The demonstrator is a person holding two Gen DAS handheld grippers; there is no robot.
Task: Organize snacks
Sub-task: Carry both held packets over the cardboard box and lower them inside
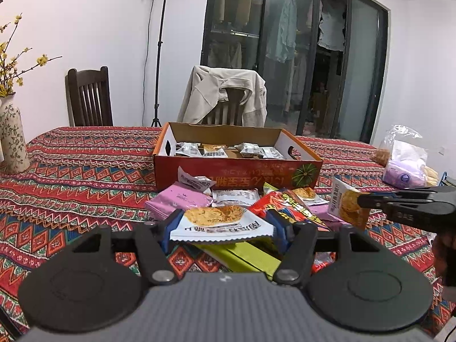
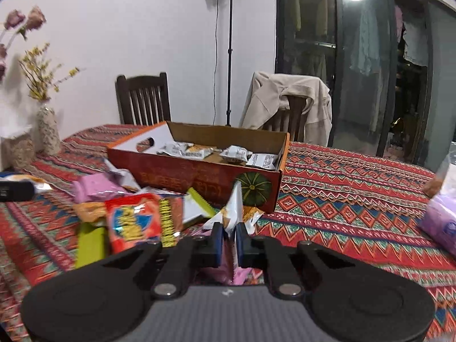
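Note:
My left gripper [image 1: 223, 223] is shut on a white snack packet with a biscuit picture [image 1: 219, 222], held flat above the snack pile. My right gripper [image 2: 229, 238] is shut on a like white packet [image 2: 233, 211], held on edge; it shows in the left wrist view [image 1: 349, 206] at the right. An open red cardboard box [image 1: 238, 168], also in the right wrist view [image 2: 199, 173], holds several small packets and stands just beyond the pile. Loose snacks lie before it: pink packs [image 1: 178, 201], a red bag [image 2: 134, 221], green packs [image 1: 248, 259].
The table has a red patterned cloth [image 1: 79, 176]. A flowered vase [image 1: 12, 139] stands at the left. Clear bags of snacks [image 1: 404, 162] lie at the right edge. Two chairs [image 1: 89, 98] stand behind the table, one with a beige jacket [image 1: 225, 94], beside a light stand.

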